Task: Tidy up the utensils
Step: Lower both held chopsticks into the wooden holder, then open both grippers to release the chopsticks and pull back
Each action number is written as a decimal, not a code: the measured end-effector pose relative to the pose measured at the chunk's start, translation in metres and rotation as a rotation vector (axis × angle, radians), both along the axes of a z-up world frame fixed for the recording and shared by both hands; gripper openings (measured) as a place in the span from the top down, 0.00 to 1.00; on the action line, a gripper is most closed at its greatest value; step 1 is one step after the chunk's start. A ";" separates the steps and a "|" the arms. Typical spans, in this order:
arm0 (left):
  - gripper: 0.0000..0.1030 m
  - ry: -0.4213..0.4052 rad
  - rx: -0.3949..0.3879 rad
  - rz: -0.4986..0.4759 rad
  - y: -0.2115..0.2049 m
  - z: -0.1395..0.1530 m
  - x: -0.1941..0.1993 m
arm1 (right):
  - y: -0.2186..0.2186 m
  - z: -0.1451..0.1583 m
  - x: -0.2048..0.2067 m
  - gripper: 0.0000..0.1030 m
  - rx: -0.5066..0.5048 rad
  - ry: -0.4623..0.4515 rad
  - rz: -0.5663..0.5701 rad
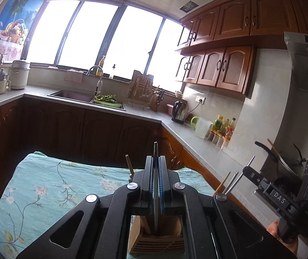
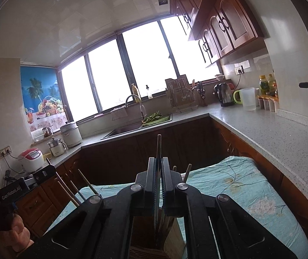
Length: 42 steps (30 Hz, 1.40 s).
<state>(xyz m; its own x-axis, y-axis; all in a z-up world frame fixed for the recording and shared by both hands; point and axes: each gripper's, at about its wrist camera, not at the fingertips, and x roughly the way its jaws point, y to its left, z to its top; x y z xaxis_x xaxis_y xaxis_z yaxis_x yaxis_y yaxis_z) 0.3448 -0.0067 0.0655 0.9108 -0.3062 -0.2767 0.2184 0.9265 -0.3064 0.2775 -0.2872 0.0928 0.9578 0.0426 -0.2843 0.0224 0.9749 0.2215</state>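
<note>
A floral cloth (image 1: 45, 185) covers the table, with a wooden holder (image 1: 157, 237) standing on it beneath both grippers. The left gripper (image 1: 156, 161) is clamped on an upright metal utensil (image 1: 155, 151) reaching into the holder; the right gripper (image 2: 158, 164) pinches a chopstick (image 2: 159, 144) likewise.

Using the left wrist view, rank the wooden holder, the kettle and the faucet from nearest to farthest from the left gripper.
1. Wooden holder: directly under the left gripper, on the floral cloth.
2. Kettle: right counter, by the corner.
3. Faucet: far counter, at the sink under the window.
</note>
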 end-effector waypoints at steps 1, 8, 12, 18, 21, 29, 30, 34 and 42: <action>0.98 0.007 0.005 -0.001 -0.002 -0.001 0.002 | -0.001 -0.004 0.000 0.96 0.006 0.010 0.001; 0.98 0.059 0.028 -0.009 -0.008 -0.014 0.010 | 0.003 -0.024 0.007 0.96 0.009 0.084 0.016; 0.98 0.068 0.051 -0.014 -0.004 -0.012 0.005 | 0.003 -0.034 0.010 0.95 0.010 0.116 0.021; 0.98 0.084 0.049 -0.024 0.001 -0.007 0.006 | 0.000 -0.037 0.010 0.95 0.020 0.123 0.013; 0.98 0.086 0.053 -0.023 0.001 -0.003 0.008 | 0.000 -0.036 0.011 0.95 0.020 0.128 0.015; 0.97 0.100 0.053 -0.029 0.008 -0.008 0.002 | -0.002 -0.035 0.012 0.95 0.037 0.143 0.016; 0.97 0.104 0.056 -0.029 0.008 -0.006 0.003 | -0.002 -0.035 0.012 0.92 0.039 0.147 0.018; 0.97 0.123 0.055 -0.029 0.008 -0.002 0.003 | -0.005 -0.031 0.007 0.90 0.057 0.138 0.012; 0.85 0.121 0.044 -0.012 0.012 0.000 -0.018 | -0.010 -0.018 -0.018 0.52 0.081 0.072 0.003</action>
